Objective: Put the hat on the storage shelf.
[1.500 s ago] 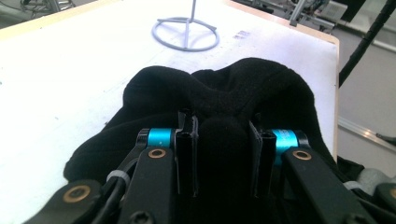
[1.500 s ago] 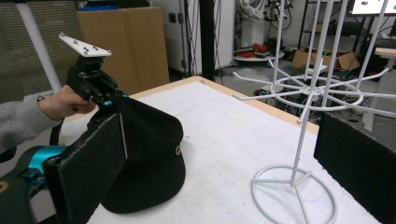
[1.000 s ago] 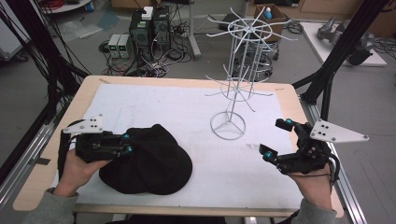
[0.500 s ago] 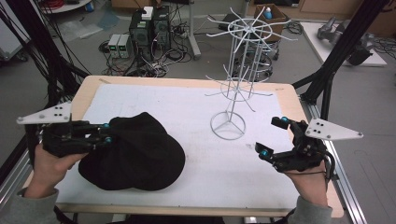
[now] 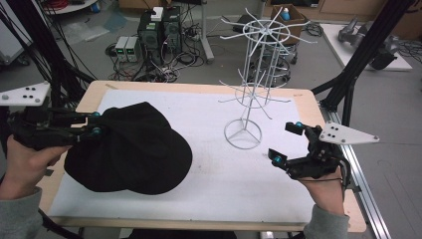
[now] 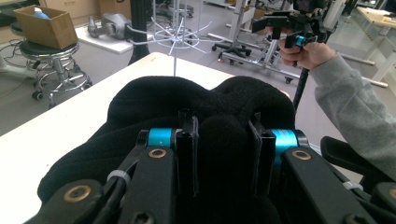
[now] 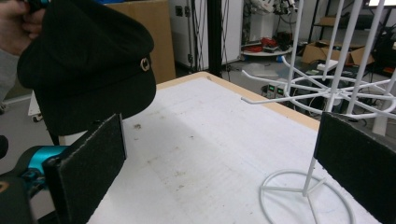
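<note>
Now | left gripper (image 5: pixel 94 124) clamps black cap (image 5: pixel 134 149) | right gripper (image 5: pixel 286 143) apart | no legible writing

The soft fabric cap (image 5: pixel 130 149) is solid black all over, no pattern on the cloth, and in the right gripper view one small silver-toned round button (image 7: pixel 145 64) glints on its side. The left gripper (image 5: pixel 94 123) is black with bright teal-blue rings at the jaw joints and brass-coloured pivot pins, plus a pale grey three-cornered plate. The right gripper (image 5: pixel 285 143) matches: black body, teal accents, grey plate. The thin wire display rack (image 5: pixel 254 84) is plain white. The table (image 5: pixel 318 112) has a light wood edge under a white mat (image 5: pixel 214 169), faintly speckled. Both sleeves are grey.
</note>
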A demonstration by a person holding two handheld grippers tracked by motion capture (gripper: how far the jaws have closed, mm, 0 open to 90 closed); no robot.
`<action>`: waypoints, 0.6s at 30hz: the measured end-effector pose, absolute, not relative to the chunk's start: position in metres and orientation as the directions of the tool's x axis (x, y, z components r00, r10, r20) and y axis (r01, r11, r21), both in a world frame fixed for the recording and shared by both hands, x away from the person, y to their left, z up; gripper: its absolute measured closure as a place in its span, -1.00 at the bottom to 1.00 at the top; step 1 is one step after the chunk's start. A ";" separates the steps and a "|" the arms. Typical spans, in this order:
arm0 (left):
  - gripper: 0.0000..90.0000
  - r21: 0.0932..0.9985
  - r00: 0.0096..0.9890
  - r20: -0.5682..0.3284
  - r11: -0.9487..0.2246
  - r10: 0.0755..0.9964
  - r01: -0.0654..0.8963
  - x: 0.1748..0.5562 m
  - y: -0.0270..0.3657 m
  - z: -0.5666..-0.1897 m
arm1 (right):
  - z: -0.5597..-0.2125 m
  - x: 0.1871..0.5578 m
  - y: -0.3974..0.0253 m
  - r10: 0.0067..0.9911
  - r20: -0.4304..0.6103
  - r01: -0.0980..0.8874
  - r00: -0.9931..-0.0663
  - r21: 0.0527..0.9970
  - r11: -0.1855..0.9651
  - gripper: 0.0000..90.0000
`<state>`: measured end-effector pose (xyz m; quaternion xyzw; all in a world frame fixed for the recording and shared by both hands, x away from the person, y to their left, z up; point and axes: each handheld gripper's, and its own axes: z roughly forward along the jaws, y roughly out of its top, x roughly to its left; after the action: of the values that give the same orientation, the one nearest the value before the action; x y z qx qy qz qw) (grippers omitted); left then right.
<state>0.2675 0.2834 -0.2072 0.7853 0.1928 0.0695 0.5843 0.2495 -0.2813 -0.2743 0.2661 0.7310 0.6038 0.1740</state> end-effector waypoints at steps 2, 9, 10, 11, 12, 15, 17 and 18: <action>0.56 0.944 0.917 -0.109 -0.248 0.384 0.217 0.268 0.282 -0.203 | -0.275 0.251 -0.280 0.595 0.064 0.178 -0.801 0.975 0.135 -0.97; 0.56 0.952 0.920 -0.106 -0.230 0.377 0.204 0.269 0.282 -0.192 | -0.274 0.252 -0.280 0.593 0.071 0.182 -0.802 0.975 0.129 -0.97; 0.56 0.951 0.922 -0.104 -0.234 0.374 0.202 0.270 0.281 -0.191 | -0.275 0.252 -0.280 0.592 0.071 0.181 -0.803 0.975 0.129 -0.97; 0.56 0.951 0.922 -0.104 -0.235 0.374 0.202 0.270 0.280 -0.189 | -0.275 0.252 -0.280 0.591 0.073 0.182 -0.803 0.975 0.127 -0.97; 0.56 0.950 0.922 -0.104 -0.237 0.372 0.202 0.270 0.279 -0.188 | -0.275 0.252 -0.280 0.589 0.070 0.179 -0.805 0.975 0.129 -0.97; 0.56 0.945 0.927 -0.116 -0.247 0.356 0.213 0.272 0.276 -0.181 | -0.276 0.253 -0.278 0.587 0.073 0.184 -0.806 0.974 0.131 -0.97; 0.56 0.944 0.931 -0.121 -0.250 0.344 0.215 0.274 0.273 -0.174 | -0.277 0.255 -0.277 0.584 0.071 0.185 -0.809 0.973 0.138 -0.97; 0.56 0.945 0.932 -0.122 -0.249 0.341 0.214 0.274 0.272 -0.171 | -0.277 0.257 -0.276 0.581 0.077 0.190 -0.810 0.972 0.137 -0.97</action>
<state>0.2743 0.2716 -0.1712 0.7883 0.1761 0.0538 0.5871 0.2567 -0.2761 -0.2774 0.2621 0.7363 0.6023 0.1623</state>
